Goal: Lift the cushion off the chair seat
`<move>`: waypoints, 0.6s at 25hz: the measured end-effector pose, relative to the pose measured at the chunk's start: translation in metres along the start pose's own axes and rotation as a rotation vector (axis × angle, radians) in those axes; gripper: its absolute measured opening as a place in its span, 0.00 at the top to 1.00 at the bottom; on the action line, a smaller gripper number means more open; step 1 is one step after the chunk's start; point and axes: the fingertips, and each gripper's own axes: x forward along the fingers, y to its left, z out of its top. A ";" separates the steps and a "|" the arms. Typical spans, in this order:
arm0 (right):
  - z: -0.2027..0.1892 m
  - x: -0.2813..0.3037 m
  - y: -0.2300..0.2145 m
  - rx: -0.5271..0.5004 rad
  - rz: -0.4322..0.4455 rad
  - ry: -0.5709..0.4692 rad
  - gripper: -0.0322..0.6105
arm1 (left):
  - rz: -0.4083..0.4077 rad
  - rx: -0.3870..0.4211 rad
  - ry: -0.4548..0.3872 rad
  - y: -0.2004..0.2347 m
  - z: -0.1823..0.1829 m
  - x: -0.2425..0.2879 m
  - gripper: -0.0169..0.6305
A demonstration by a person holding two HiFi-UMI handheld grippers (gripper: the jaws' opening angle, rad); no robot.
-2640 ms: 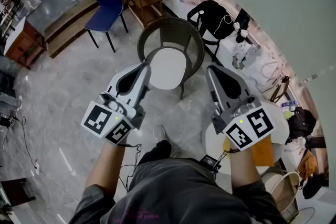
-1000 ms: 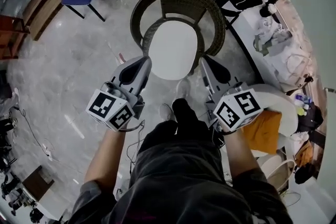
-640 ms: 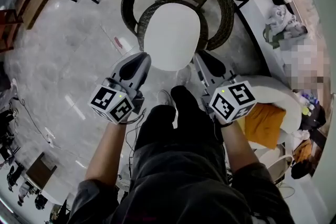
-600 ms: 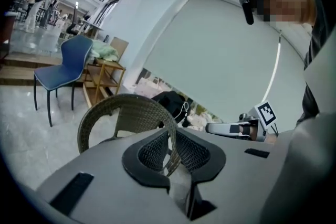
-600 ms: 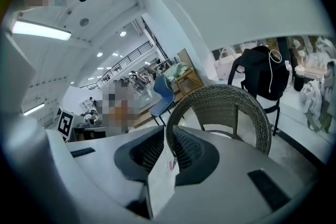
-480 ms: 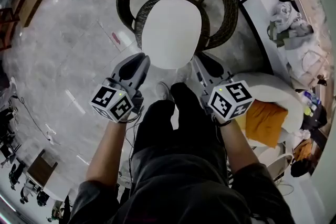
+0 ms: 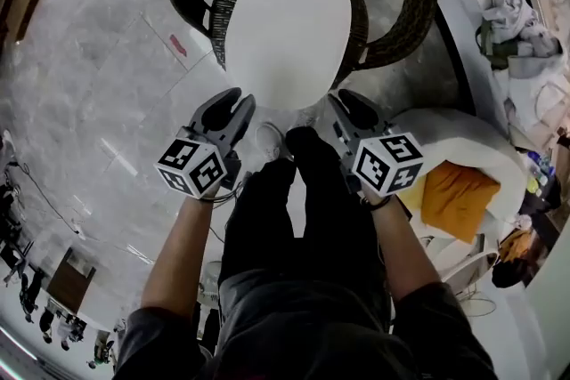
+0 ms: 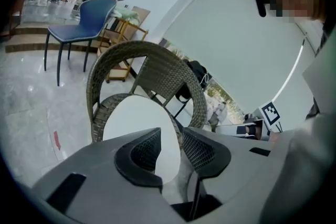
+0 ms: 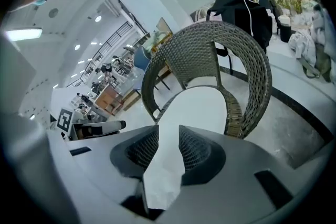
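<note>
A white oval cushion (image 7: 285, 31) lies flat on the seat of a dark wicker chair (image 7: 401, 4). My left gripper (image 7: 230, 102) is at the cushion's near left edge and my right gripper (image 7: 347, 102) at its near right edge. Both pairs of jaws have just been opening. In the left gripper view the left gripper (image 8: 170, 139) is open and the cushion (image 8: 131, 118) shows beyond the gap, with nothing pressed. In the right gripper view the right gripper (image 9: 168, 139) is open. The cushion's (image 9: 199, 107) white fills its gap, and I cannot tell whether the edge lies between the pads.
The person's dark-trousered legs (image 7: 303, 209) stand between the two arms. A white round seat with an orange pad (image 7: 454, 191) is at the right. A blue chair (image 8: 84, 13) stands far left, and a black jacket (image 9: 241, 8) hangs behind the wicker chair (image 9: 220, 44).
The chair has grown larger and nearer in the head view. Both grippers have sunk to the front edge of the seat, one at each side of the cushion.
</note>
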 end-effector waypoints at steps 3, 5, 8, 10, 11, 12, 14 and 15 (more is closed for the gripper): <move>-0.030 0.021 -0.016 0.040 -0.009 0.034 0.78 | 0.015 -0.033 0.025 0.024 -0.031 0.012 0.75; -0.052 0.034 -0.026 0.072 -0.011 0.060 0.75 | 0.029 -0.050 0.041 0.040 -0.051 0.017 0.74; -0.081 0.052 -0.040 0.118 -0.019 0.090 0.70 | 0.043 -0.063 0.070 0.060 -0.078 0.024 0.73; -0.097 0.062 -0.050 0.138 -0.029 0.104 0.68 | 0.049 -0.074 0.084 0.072 -0.094 0.028 0.73; -0.104 0.066 -0.054 0.146 -0.033 0.112 0.67 | 0.053 -0.082 0.089 0.077 -0.101 0.030 0.73; -0.110 0.071 -0.059 0.153 -0.037 0.120 0.66 | 0.058 -0.090 0.094 0.082 -0.108 0.032 0.72; -0.122 0.078 -0.066 0.164 -0.043 0.137 0.65 | 0.066 -0.107 0.100 0.092 -0.120 0.035 0.72; -0.127 0.082 -0.069 0.169 -0.046 0.144 0.64 | 0.069 -0.115 0.103 0.096 -0.126 0.036 0.72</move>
